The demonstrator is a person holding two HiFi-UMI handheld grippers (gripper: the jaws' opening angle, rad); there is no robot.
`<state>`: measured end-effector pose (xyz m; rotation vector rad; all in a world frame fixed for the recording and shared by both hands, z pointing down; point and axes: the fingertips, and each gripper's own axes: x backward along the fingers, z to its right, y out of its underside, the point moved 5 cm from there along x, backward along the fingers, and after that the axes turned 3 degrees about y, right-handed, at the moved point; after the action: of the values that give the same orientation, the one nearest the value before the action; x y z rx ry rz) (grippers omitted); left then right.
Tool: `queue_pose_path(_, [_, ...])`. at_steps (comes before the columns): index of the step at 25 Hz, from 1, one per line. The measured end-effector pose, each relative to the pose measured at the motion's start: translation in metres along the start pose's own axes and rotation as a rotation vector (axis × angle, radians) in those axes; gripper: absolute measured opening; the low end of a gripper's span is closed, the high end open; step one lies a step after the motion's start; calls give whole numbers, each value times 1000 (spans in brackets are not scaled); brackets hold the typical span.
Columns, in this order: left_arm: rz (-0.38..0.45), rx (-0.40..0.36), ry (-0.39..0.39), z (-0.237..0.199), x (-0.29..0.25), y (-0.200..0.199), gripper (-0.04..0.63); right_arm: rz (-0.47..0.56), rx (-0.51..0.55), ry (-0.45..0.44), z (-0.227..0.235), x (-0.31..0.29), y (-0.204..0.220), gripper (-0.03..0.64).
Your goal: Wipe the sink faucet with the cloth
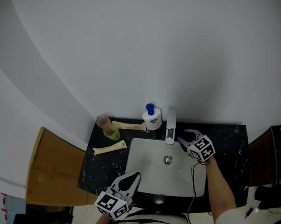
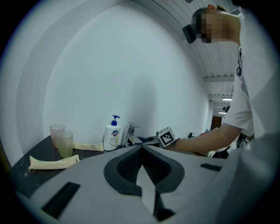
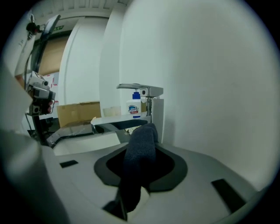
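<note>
Left gripper (image 1: 134,177) at near rim of sink (image 1: 137,153), jaws pressed together, nothing between; right gripper (image 1: 182,139) over sink's far right corner, pinching dark cloth (image 3: 140,157); cloth sticks out past jaw tips, end just beside faucet (image 1: 170,127); contact not clear; soap bottle (image 1: 152,117) with blue pump just left of faucet; farther left on black counter (image 1: 99,169), 2 cups (image 1: 108,127), 2 pale tubes (image 1: 109,148); white wall (image 1: 152,53) behind.
</note>
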<state>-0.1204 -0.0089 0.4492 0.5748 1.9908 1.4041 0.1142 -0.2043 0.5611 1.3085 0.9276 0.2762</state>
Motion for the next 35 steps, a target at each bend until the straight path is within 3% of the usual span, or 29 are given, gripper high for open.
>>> queue_pose_path(7, [6, 9, 0, 2, -3, 3, 2, 43, -23, -140, -12, -10, -17, 112])
queue_pose_path(12, [5, 11, -4, 2, -3, 2, 2, 29, -96, -431, -51, 14, -7, 112])
queue_pose_path(14, [3, 9, -6, 2, -3, -1, 2, 2, -115, -497, -59, 23, 0, 112])
queue_pose_path(16, [11, 8, 4, 3, -4, 1, 2, -19, -123, -441, -51, 22, 7, 112])
queue_pose_path(20, [15, 13, 15, 5, -4, 2, 2, -6, -111, -190, -13, 7, 1, 114])
queue_pose_path(23, [14, 15, 15, 6, -5, 0, 2, 20, -90, -109, 2, -1, -17, 114])
queue_pose_path(27, [27, 20, 10, 3, -1, 5, 2, 11, -51, -182, -10, 0, -23, 112])
queue_pose_path(32, [36, 26, 23, 4, -2, 5, 2, -52, -75, -499, -55, 29, -6, 114])
queue_pose_path(33, [38, 25, 28, 5, -3, 5, 2, -67, -76, -513, -58, 31, -3, 112])
queue_pose_path(35, [42, 21, 39, 7, -6, 5, 2, -73, -89, -442, -48, 29, 2, 112])
